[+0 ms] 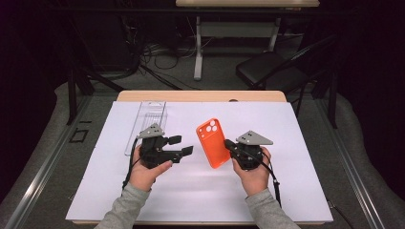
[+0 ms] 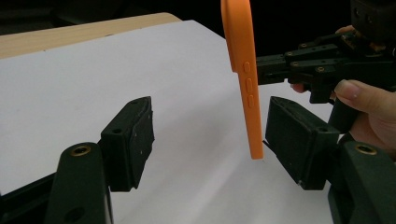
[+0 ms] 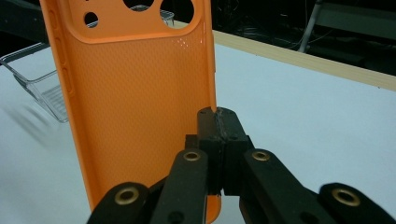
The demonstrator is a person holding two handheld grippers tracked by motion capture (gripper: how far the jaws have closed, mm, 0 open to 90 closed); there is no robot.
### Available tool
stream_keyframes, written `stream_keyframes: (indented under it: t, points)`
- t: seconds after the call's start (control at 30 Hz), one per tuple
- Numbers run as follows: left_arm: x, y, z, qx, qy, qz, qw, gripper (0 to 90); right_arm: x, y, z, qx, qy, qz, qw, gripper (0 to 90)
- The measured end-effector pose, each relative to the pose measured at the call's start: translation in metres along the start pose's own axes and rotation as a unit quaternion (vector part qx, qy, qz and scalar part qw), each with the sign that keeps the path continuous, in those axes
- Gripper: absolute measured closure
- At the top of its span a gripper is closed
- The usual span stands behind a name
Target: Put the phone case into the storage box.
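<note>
An orange phone case (image 1: 213,143) with camera cut-outs at its top is held upright and tilted above the white sheet. My right gripper (image 1: 228,144) is shut on the case's side edge, and in the right gripper view its jaws (image 3: 218,121) pinch the rim of the case (image 3: 135,107). My left gripper (image 1: 181,145) points right toward the case with its jaws apart. In the left gripper view the case (image 2: 247,79) stands edge-on between the open jaws of my left gripper (image 2: 210,121), close to the right-hand one; no pad presses on it. The right gripper (image 2: 280,65) holds the case from behind.
A clear plastic tray (image 1: 145,124) lies on the white sheet (image 1: 200,191) behind my left hand, also seen as the tray (image 3: 42,88) past the case. The wooden table edge (image 1: 200,96) runs along the back. A black chair (image 1: 267,69) stands beyond the table.
</note>
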State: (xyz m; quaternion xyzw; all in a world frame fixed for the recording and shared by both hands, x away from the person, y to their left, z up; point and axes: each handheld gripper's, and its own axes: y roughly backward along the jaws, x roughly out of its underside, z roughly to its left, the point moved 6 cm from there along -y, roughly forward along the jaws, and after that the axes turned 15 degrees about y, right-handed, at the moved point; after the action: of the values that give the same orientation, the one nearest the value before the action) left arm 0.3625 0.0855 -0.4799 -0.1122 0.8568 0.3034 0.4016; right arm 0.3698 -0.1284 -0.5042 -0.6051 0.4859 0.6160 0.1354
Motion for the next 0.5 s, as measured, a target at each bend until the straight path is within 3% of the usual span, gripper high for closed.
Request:
stream_keyframes:
  t: [0.5]
  points:
    - [0.012, -0.015, -0.01, 0.013, 0.017, 0.027, 0.9994, 36.5, 0.0, -0.001, 0.006, -0.004, 0.003, -0.001, 1.0, 89.8]
